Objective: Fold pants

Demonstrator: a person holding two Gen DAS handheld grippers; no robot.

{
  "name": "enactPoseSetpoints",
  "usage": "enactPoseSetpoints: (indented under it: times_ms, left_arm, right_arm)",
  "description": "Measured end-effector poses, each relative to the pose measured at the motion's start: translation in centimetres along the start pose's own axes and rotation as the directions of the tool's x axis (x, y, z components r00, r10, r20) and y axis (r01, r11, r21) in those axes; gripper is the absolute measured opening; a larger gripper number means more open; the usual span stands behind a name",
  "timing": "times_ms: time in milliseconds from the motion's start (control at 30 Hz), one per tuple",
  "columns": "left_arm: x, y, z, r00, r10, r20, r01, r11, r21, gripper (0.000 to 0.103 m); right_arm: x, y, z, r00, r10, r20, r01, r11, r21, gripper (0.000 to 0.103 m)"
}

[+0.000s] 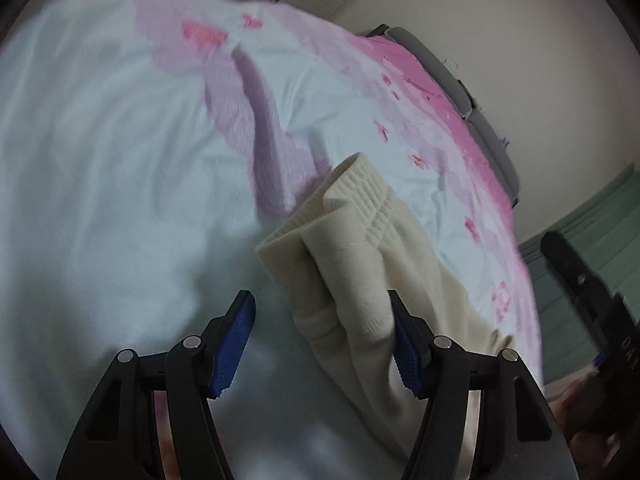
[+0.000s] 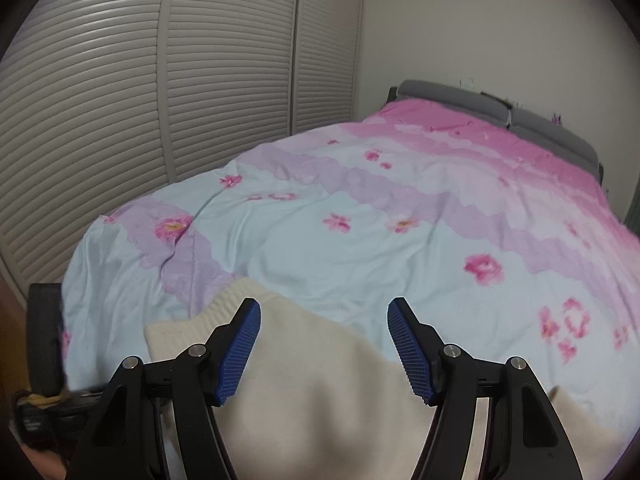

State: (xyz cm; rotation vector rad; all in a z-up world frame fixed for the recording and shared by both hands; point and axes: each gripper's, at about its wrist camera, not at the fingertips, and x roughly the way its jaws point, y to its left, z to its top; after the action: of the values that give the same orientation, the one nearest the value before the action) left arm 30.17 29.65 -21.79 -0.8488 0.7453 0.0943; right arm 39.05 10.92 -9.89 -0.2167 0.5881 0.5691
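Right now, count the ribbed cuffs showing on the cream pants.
2. One ribbed cuff lies farther up the bed, the other cuff nearer the left gripper. More may be hidden.

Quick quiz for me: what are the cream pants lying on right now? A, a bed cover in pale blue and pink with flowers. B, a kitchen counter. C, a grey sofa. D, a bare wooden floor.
A: the cream pants lie spread on the floral bed cover, pale blue near the grippers and pink toward the grey headboard.
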Motion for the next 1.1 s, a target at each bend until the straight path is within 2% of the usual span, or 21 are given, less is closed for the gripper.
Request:
enactPoseSetpoints:
  times_ms: [33,67,167,267,400,533,600,733,833,933,967,1100]
  left_arm:
    - [0.2,0.2,0.0,1.000,-0.020,0.002,0.020,1.000,-0.016,0.056]
    - [0.3,0.2,0.0,0.999,-0.036,0.007,0.036,0.999,-0.020,0.043]
    - [0.0,-1.1,0.0,0.998,-0.050,0.037,0.049,0.998,0.028,0.032]
    - [-1.2,-2.3,-0.2,0.996,-0.050,0.068,0.046,0.997,0.061,0.027]
    - [-3.1,-5.5,-0.4,0.991,-0.055,0.125,0.038,0.989,0.140,0.026]
    - [-4.7,-11.3,-1.4,0.979,-0.105,0.176,0.052,0.959,0.279,0.026]
    - [-5.1,-15.6,-2.5,0.972,-0.150,0.182,0.076,0.929,0.361,0.026]
    - [-5.0,-23.0,-5.2,0.961,-0.231,0.154,0.135,0.873,0.468,0.026]
    - [-3.3,-29.6,-10.1,0.957,-0.278,0.088,0.181,0.805,0.565,0.026]
    - [-0.9,-33.8,-14.8,0.960,-0.279,-0.003,0.222,0.758,0.614,0.025]
    - [0.3,-35.5,-17.6,0.961,-0.272,-0.053,0.243,0.732,0.636,0.026]
    - [3.7,-38.9,-25.6,0.967,-0.218,-0.133,0.246,0.658,0.712,0.025]
  right_arm:
    - [0.3,0.0,-0.5,1.000,0.009,-0.011,-0.009,1.000,0.015,0.067]
    - [0.4,0.0,-1.0,1.000,0.014,-0.022,-0.013,1.000,0.025,0.067]
    - [0.0,-0.6,-2.7,0.999,0.008,-0.045,-0.005,0.998,0.064,0.067]
    - [-1.5,-2.4,-4.3,0.999,-0.017,-0.051,0.023,0.992,0.126,0.067]
    - [-5.1,-6.2,-5.8,0.997,-0.072,-0.035,0.078,0.971,0.225,0.067]
    - [-10.4,-11.0,-7.4,0.989,-0.147,0.002,0.138,0.936,0.322,0.067]
    - [-13.1,-13.5,-8.4,0.983,-0.181,0.015,0.163,0.916,0.367,0.067]
    - [-19.3,-19.2,-10.9,0.964,-0.262,0.038,0.217,0.862,0.459,0.067]
    - [-23.6,-23.3,-13.5,0.946,-0.321,0.042,0.251,0.810,0.530,0.067]
    - [-27.0,-27.3,-16.8,0.927,-0.375,0.009,0.295,0.743,0.601,0.067]
    - [-28.0,-28.7,-18.3,0.923,-0.385,-0.006,0.301,0.712,0.635,0.067]
    - [-30.0,-32.8,-23.0,0.920,-0.383,-0.081,0.318,0.611,0.725,0.067]
